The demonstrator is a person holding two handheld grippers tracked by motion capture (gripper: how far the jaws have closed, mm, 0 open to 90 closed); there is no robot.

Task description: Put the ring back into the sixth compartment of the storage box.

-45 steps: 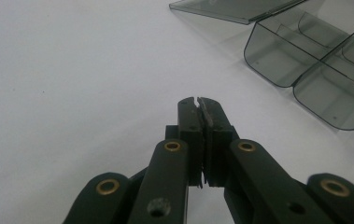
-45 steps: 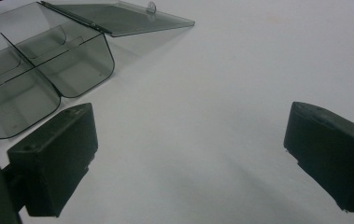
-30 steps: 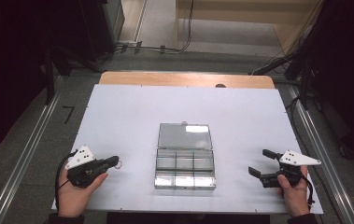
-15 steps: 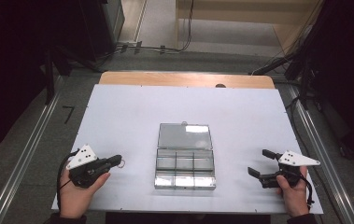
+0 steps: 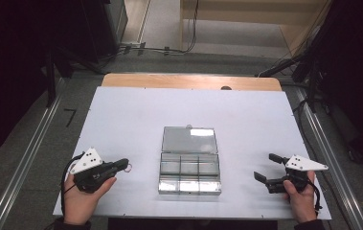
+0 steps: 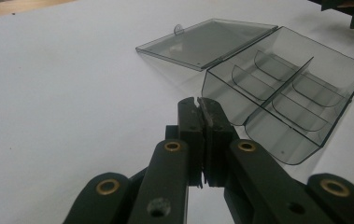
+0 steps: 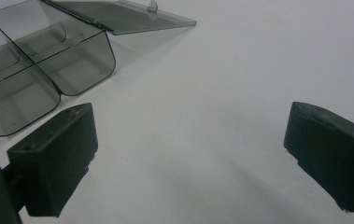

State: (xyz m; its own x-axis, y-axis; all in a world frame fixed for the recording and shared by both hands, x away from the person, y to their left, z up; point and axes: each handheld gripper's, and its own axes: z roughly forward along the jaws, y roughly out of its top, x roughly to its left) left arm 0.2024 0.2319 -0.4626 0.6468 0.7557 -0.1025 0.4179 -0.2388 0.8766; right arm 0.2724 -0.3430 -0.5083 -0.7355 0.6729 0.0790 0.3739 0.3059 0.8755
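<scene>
High view puts the white table (image 5: 121,124) as the biggest thing here, its wooden far edge at twelve o'clock and the person's forearms coming in from six. At the table's middle, a little toward six o'clock, sits the clear compartment box (image 5: 189,172), smoky plastic split by dividers into small cells that look empty. Its lid (image 5: 189,140) is swung fully back and lies flat on the table on the twelve o'clock side, which leaves every cell open from above, probably so that small parts can be dropped in or picked out without a claw having to hold the lid.

The right claw (image 5: 267,167) rests at about four o'clock from the box, well apart from it, jaws standing wide with nothing between them; held level and pointed at the box, it looks ready to reach. The left claw (image 5: 123,164) lies at about eight o'clock, near the box's left wall, jaws pressed together. In the left gripper view (image 6: 201,108) they meet pad to pad; a small pale thing at the tips in the high view is too small to identify
</scene>
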